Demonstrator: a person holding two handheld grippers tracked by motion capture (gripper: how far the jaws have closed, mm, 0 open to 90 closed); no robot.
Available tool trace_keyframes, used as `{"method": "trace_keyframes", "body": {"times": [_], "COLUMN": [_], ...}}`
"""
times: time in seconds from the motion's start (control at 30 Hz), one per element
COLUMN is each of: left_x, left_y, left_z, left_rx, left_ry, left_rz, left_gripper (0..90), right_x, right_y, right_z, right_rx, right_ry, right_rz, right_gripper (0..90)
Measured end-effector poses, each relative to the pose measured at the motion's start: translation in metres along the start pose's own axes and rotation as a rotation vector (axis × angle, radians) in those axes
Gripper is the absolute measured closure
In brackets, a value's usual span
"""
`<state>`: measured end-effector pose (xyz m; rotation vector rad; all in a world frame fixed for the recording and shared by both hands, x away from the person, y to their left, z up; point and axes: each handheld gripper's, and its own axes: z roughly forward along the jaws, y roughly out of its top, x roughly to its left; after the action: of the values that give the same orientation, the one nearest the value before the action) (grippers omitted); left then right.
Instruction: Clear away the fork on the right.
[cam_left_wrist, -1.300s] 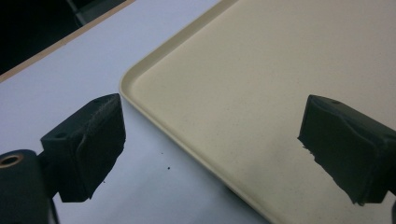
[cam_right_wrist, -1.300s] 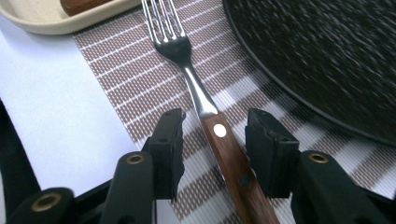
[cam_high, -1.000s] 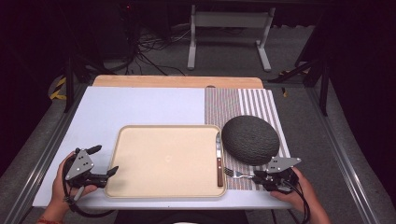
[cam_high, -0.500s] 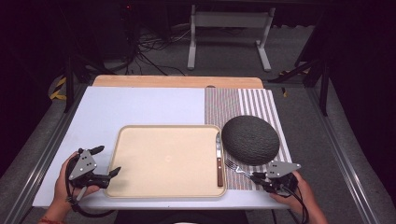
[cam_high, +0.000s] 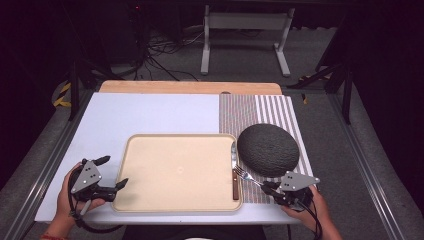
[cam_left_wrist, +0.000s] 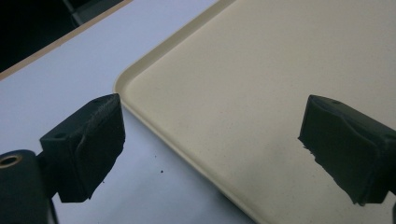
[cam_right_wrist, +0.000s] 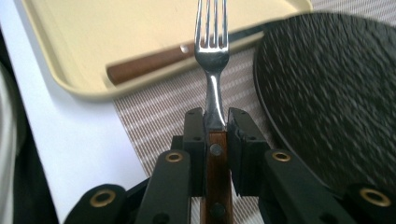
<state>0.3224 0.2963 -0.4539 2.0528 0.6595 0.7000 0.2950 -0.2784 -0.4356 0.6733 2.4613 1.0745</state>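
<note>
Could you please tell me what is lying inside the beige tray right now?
A wooden-handled knife lies along the right edge inside the tray. Whatever the knife covers cannot be seen.

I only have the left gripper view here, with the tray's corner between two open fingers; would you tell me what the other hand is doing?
Observer: The right gripper is shut on a fork, its fingers clamped on the wooden handle just below the metal neck; they have just been closing.
Operator: Thank you. Where does the fork point?
Observer: Its tines reach toward the tray's right rim, where a knife with a brown handle lies.
Operator: Is anything else near it?
Observer: A dark round plate sits on the striped placemat, just right of the fork.
</note>
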Motion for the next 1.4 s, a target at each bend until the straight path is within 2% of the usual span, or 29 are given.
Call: {"method": "trace_keyframes", "body": {"times": [0.3,0.37,0.43,0.5,0.67,0.7,0.83,0.9,1.2,1.3,1.4], "left_x": [0.002,0.003,0.004,0.005,0.005,0.005,0.005,0.006,0.006,0.006,0.005], "left_y": [0.000,0.000,0.000,-0.001,0.000,0.000,-0.001,-0.001,-0.001,-0.001,0.000], "left_z": [-0.004,-0.005,-0.006,-0.007,-0.009,-0.009,-0.009,-0.009,-0.007,-0.008,-0.009], "left_rx": [-0.018,-0.033,-0.034,-0.039,-0.049,-0.049,-0.044,-0.046,-0.038,-0.039,-0.038], "left_ry": [0.007,0.010,0.025,0.018,0.036,0.036,0.040,0.034,0.030,0.034,0.031], "left_rz": [0.000,-0.022,-0.022,-0.034,-0.031,-0.031,-0.024,-0.034,-0.026,-0.021,-0.021], "left_gripper": [6.5,5.3,4.7,4.4,3.8,4.0,3.9,4.0,4.4,4.5,4.5], "right_x": [0.005,0.006,0.007,0.009,0.014,0.016,0.019,0.023,0.028,0.035,0.038], "right_y": [0.033,0.040,0.048,0.055,0.077,0.083,0.091,0.100,0.113,0.119,0.122], "right_z": [0.009,0.013,0.017,0.021,0.034,0.038,0.046,0.059,0.082,0.097,0.103], "right_rx": [-0.044,-0.049,-0.046,-0.043,-0.041,-0.039,-0.039,-0.030,-0.004,0.016,0.027], "right_ry": [-0.038,-0.047,-0.046,-0.053,-0.055,-0.049,-0.044,-0.028,0.006,0.027,0.039], "right_rz": [0.000,0.004,0.007,0.001,-0.009,-0.026,-0.027,-0.025,-0.016,-0.020,-0.023], "right_gripper": [78.8,78.7,78.7,78.8,78.8,78.7,78.8,78.7,78.7,78.7,78.7]}}
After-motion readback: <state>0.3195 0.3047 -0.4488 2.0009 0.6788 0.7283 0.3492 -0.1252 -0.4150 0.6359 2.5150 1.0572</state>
